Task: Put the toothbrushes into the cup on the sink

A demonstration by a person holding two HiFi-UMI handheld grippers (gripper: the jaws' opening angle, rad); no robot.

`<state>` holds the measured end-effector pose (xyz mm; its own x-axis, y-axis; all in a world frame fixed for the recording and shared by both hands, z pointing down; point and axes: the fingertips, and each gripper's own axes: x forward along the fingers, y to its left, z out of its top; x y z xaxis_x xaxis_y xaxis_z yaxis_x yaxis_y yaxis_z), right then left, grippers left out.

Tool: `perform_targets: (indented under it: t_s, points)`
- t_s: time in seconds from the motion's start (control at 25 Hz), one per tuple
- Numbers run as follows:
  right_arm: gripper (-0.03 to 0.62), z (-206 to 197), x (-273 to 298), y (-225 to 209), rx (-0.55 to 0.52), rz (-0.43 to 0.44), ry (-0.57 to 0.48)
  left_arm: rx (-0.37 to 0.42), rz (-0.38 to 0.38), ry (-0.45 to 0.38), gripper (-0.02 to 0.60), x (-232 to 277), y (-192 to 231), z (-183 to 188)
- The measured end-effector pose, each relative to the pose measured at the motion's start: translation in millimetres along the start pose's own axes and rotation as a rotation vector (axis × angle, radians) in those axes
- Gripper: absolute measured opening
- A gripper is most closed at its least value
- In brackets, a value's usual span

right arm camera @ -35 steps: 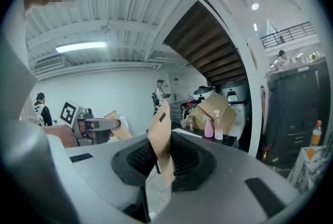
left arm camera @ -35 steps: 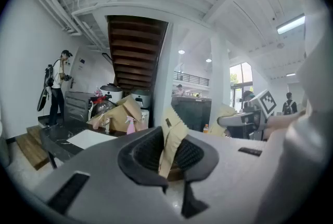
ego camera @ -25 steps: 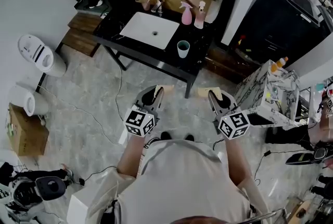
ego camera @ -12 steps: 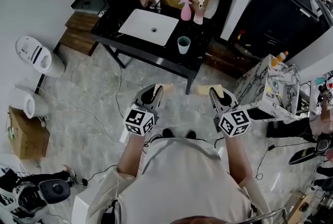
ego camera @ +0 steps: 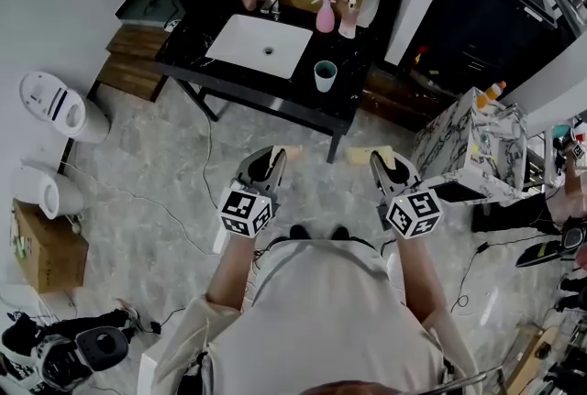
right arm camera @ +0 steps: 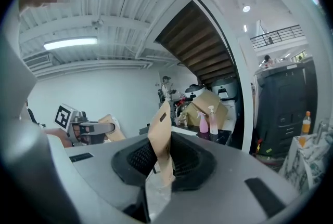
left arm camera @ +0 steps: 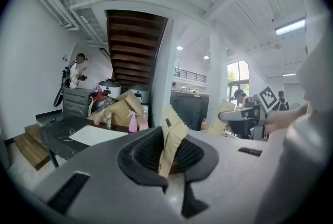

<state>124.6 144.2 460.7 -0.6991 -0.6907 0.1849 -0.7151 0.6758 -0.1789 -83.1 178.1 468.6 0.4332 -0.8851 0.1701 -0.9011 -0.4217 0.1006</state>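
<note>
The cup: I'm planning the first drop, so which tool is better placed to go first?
Left, narrowly. Each grips a tan packet, well short of the table. The left tool faces the table's front edge, towards the cup; the right tool stands past the table's right corner.

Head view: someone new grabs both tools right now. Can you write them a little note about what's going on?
Left tool: shut on a flat tan paper packet.
Right tool: shut on a second flat tan paper packet. What is inside the packets can't be seen.
Small teal cup: upright on the black table, right of the white sink basin; looks empty.
Done: both packets picked up.
Left: walk to the table, drop them into the cup.
</note>
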Motion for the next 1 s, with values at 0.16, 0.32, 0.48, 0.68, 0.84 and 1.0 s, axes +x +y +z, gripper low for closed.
perform_targets:
  t_s: [0.16,0.32,0.48,0.68,0.84,1.0]
  points:
    - [0.075,-2,4,8,0.004,-0.025,0.002,0.001,-0.023,0.005,0.041,-5,8,-2]
    - [0.075,-8,8,15,0.01,-0.049,-0.002,0.008,-0.039,0.015,0.041,-8,19,-8]
    - [0.075,-8,11,18,0.016,-0.073,-0.01,0.009,-0.047,0.011,0.041,-14,29,-9]
    - [0.075,-4,18,18,0.013,-0.082,-0.016,0.012,-0.047,0.011,0.041,-12,38,-7]
    - [0.075,-5,26,15,0.019,-0.084,-0.01,0.007,-0.052,0.01,0.041,-5,43,-5]
    - [0.075,-5,37,6,0.025,-0.081,-0.007,0.004,-0.048,0.021,0.041,8,49,-8]
